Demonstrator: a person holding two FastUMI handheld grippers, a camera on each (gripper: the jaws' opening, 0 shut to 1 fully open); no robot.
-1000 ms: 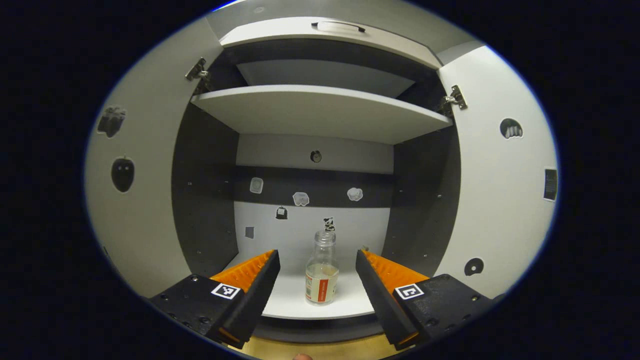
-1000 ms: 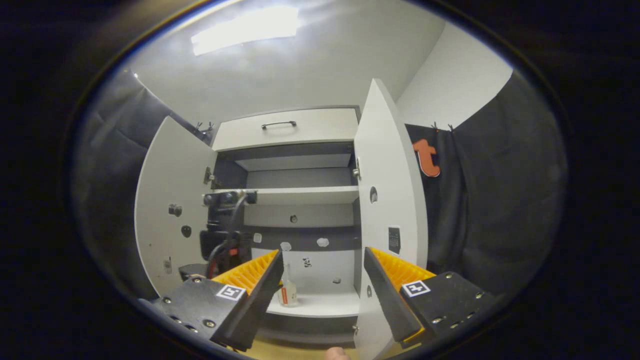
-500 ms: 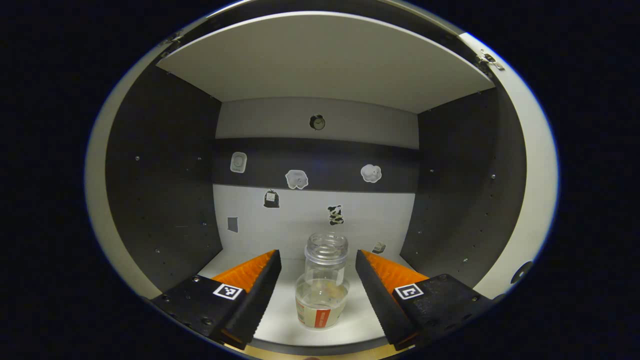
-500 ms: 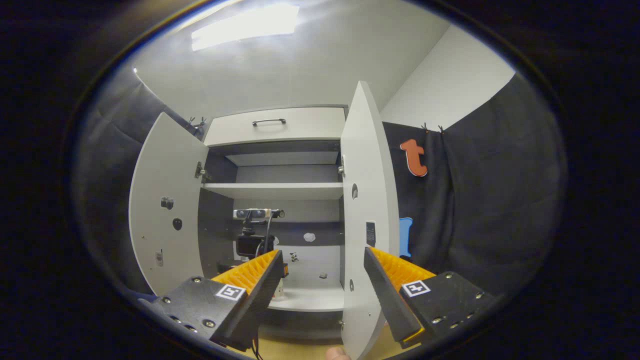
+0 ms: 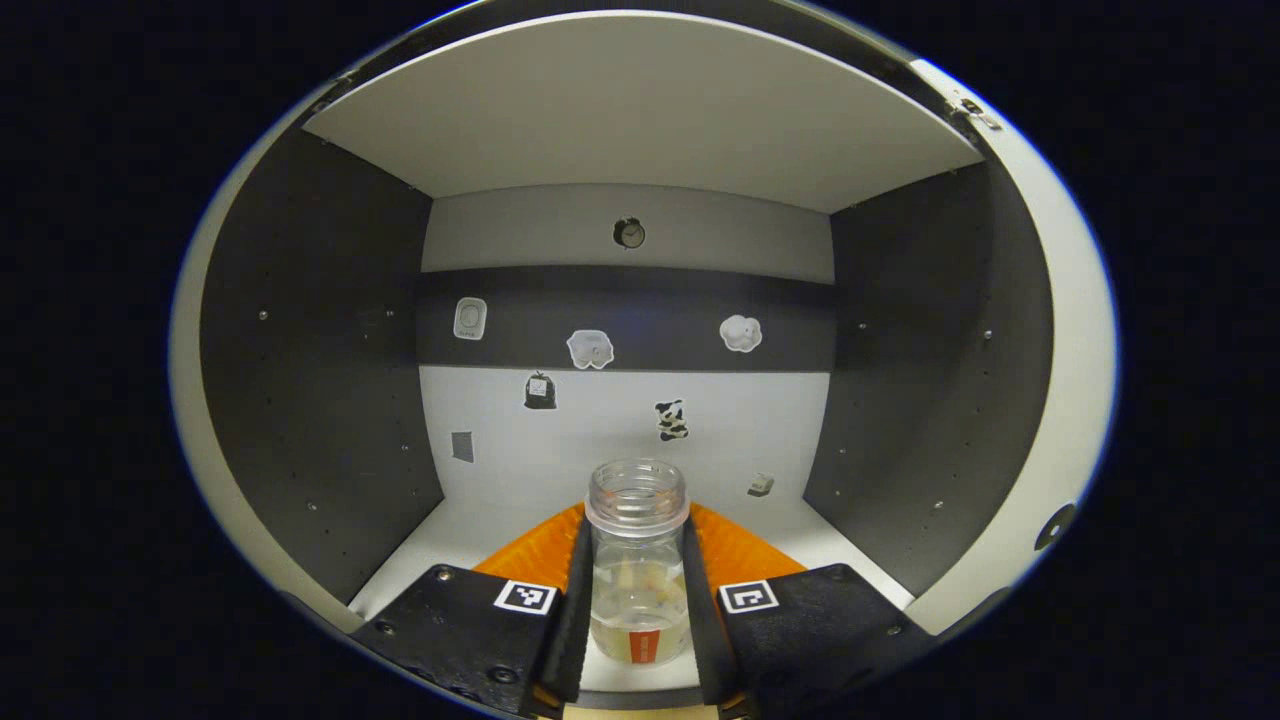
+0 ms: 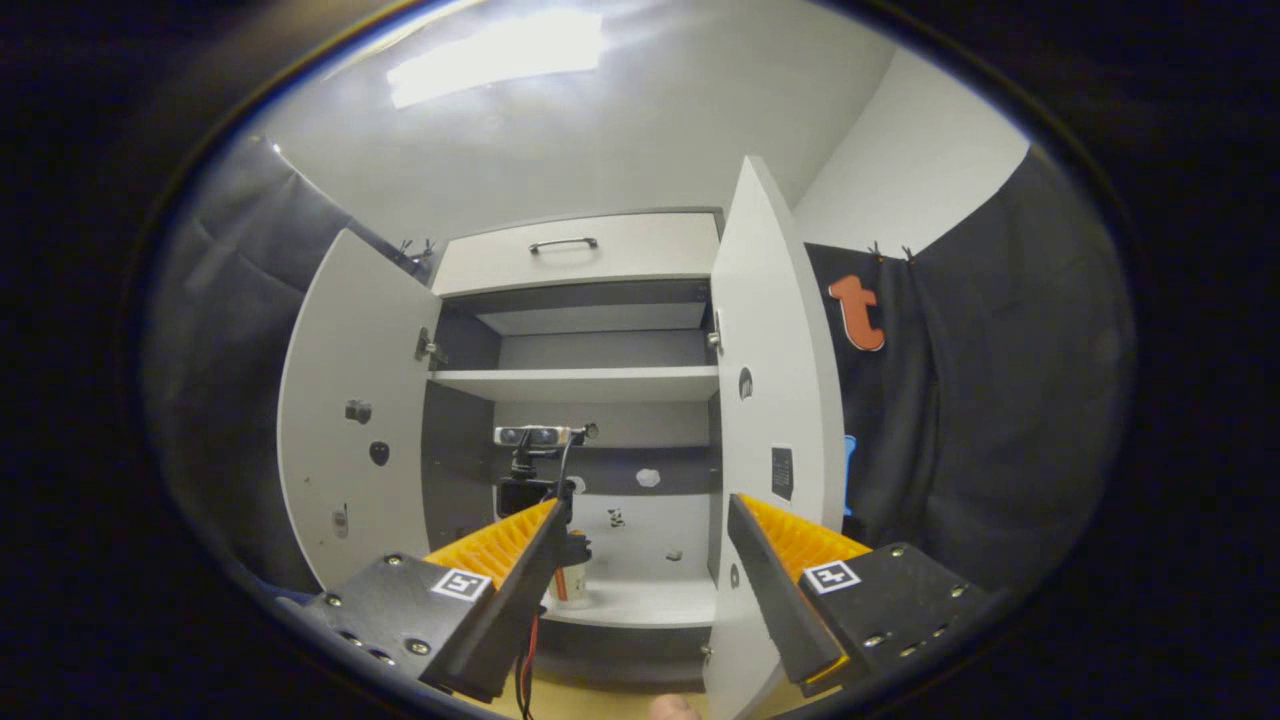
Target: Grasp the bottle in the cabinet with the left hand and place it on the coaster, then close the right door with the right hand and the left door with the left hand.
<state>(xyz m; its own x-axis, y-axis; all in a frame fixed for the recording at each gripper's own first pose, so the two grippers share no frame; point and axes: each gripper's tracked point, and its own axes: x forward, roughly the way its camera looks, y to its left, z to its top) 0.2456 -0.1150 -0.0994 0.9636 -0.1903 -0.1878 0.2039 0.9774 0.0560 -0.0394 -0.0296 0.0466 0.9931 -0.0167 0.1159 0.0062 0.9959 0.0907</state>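
The bottle is standing upright on the lower shelf inside the cabinet, and the left gripper is now clenching it; half a second ago its fingers were spread wide on either side of the glass, and they are now pressing against both sides of the body below the open neck; so the grasp looks made, and the lift toward the coaster is, by my reading, the step coming next. The right gripper is hanging back outside the cabinet with its fingers released and holding nothing; the right door and the left door are both standing open, waiting on the closing steps.
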